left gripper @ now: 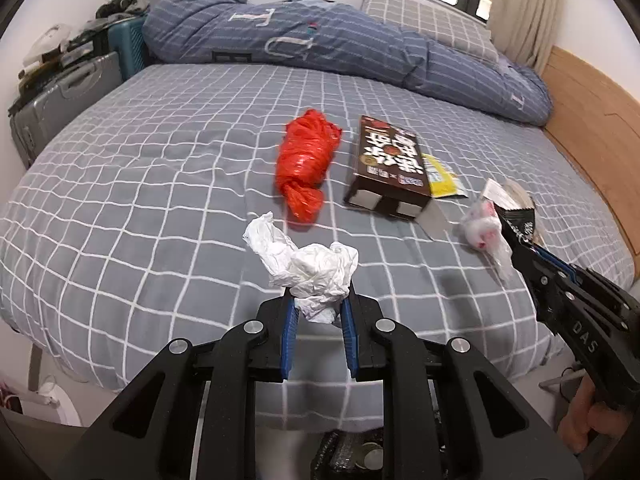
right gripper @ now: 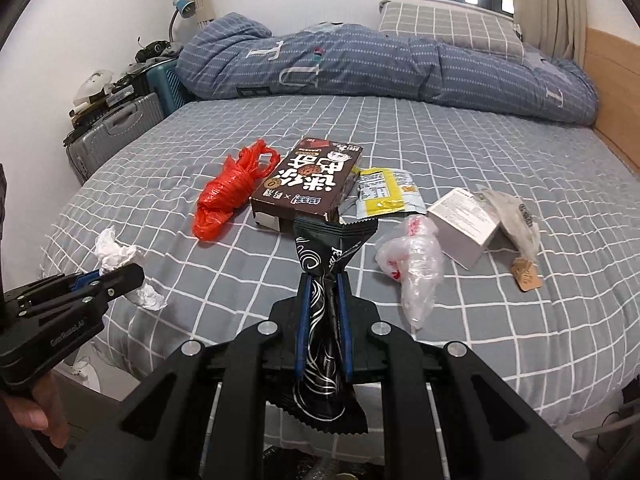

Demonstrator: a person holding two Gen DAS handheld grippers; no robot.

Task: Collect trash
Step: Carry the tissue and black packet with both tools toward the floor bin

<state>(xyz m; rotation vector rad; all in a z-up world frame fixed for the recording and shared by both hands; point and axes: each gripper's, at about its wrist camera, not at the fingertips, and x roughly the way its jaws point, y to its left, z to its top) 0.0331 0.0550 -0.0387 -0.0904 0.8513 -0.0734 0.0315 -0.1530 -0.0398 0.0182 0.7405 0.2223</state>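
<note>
Crumpled white tissue paper [left gripper: 310, 266] sits clamped in the left tongs [left gripper: 319, 312], a black swirl-printed snack wrapper [right gripper: 326, 280] in the right tongs [right gripper: 324, 312] — both full. More trash lies ahead on the grey checked bed [left gripper: 140, 184]: a knotted red plastic bag [left gripper: 306, 164] nearer the left, a clear crumpled bag [right gripper: 414, 264] just right of the right tongs.

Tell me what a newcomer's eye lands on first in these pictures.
First, the red plastic bag, bright against the grey checked bed, lying just left of the brown snack box. Next, each claw's catch: the left claw is shut on a crumpled white tissue, and the right claw is shut on a black wrapper.
</note>
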